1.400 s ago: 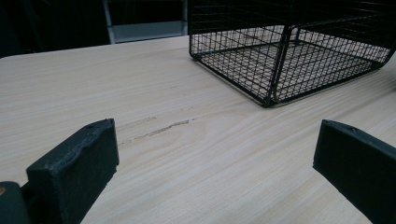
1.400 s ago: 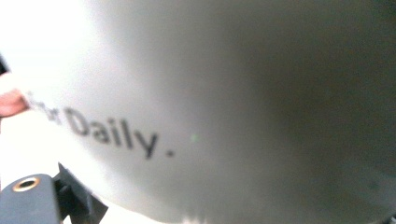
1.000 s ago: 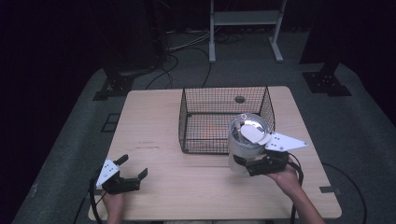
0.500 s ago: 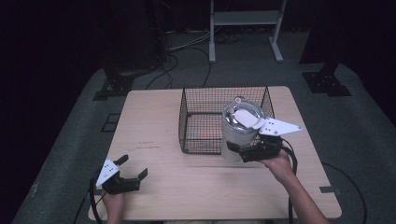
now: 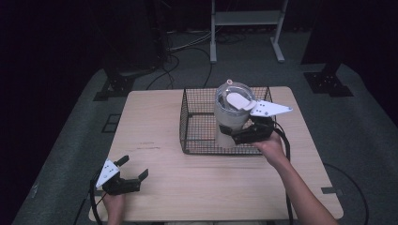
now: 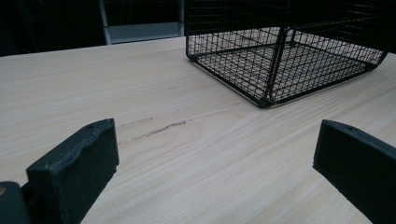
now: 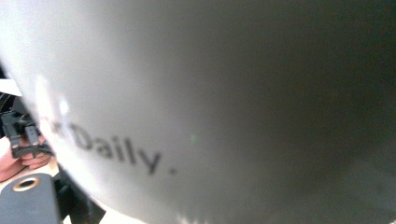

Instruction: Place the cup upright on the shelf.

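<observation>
White tumbler [image 5: 233, 112]: upright, lidded, held above the wire basket [image 5: 197, 123].
Right gripper [image 5: 244, 133]: clamped on tumbler's lower side.
Left gripper [image 5: 133, 174]: jaws spread, on the table [image 5: 155, 131].

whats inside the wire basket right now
The wire basket shows bare mesh floor on its left side, with nothing lying there. The right gripper holds a lidded white tumbler above its right part, covering the floor beneath it.
</observation>
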